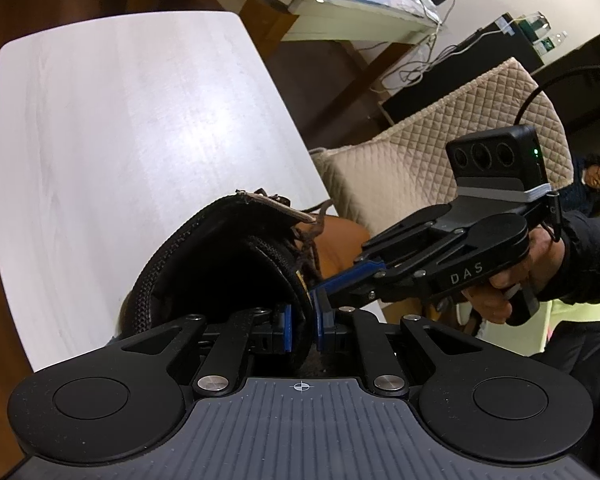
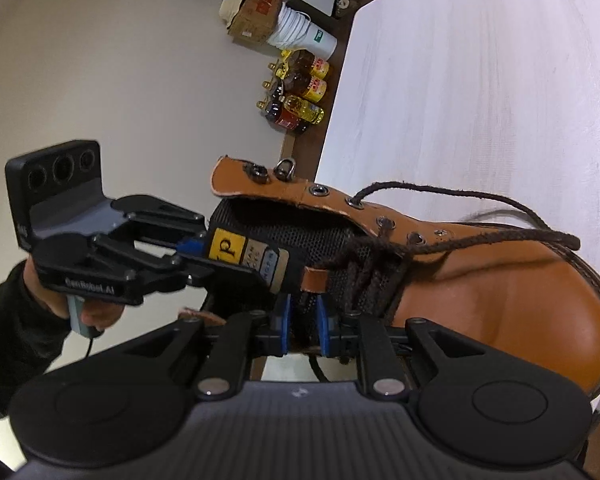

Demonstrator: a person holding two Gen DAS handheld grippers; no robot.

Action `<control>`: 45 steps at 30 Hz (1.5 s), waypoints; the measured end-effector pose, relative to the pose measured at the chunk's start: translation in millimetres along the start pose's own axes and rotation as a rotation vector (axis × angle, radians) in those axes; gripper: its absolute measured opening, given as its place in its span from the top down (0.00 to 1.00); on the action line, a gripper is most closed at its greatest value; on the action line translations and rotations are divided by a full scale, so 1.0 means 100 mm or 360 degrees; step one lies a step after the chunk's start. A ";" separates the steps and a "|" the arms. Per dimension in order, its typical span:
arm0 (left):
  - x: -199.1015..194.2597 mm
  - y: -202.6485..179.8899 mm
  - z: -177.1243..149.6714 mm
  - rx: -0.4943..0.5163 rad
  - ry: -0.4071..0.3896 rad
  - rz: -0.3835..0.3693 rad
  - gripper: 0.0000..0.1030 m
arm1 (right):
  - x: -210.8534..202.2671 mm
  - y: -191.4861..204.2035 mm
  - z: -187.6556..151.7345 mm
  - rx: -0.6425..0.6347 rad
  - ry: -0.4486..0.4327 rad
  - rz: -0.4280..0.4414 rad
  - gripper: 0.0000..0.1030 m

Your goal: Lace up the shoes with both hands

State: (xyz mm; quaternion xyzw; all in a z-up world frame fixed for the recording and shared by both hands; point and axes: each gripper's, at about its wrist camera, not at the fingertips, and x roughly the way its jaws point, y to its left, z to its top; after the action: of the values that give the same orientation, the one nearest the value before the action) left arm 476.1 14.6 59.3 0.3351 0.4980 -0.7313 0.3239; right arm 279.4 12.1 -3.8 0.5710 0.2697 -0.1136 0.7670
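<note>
The tan boot [image 2: 500,300] lies at lower right of the right wrist view, on the white table [image 2: 480,100]. My left gripper [image 1: 303,326] pinches the tongue; my right gripper [image 2: 303,326] clamps something dark, maybe lace [image 2: 460,236]. Lower eyelets crossed, upper ones bare; threading next needs a free end.

I can read "DAS" in white letters on the side of my right gripper [image 1: 324,286]. My left gripper [image 2: 188,254] has white words on its side too, something like "GenRobot.AI", but they are blurry. The yellow tag [image 2: 229,247] on the boot tongue [image 2: 284,248] shows a big black "p". The small tags beside it are too tiny to read.
</note>
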 end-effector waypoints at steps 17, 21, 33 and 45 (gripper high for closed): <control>0.04 -0.06 0.04 0.0010 0.0012 -0.0004 0.88 | 0.10 0.04 -0.03 0.0030 0.0058 -0.0129 0.99; 0.03 -0.04 0.03 0.0005 0.0011 0.0001 0.89 | 0.01 0.05 -0.07 -0.0009 0.0066 -0.0142 1.00; 0.09 0.08 -0.01 -0.0058 0.0009 -0.0065 0.88 | -0.21 0.14 -0.15 0.0001 0.0139 -0.0101 0.90; 0.17 0.16 -0.03 -0.0130 -0.0011 -0.0184 0.90 | -0.10 0.09 -0.10 -0.0013 0.0017 -0.0143 0.88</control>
State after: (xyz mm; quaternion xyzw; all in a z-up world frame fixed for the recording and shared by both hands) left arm 479.9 10.5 36.3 0.2897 0.5449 -0.7289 0.2963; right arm 272.5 23.4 7.2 0.5557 0.2996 -0.1437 0.7621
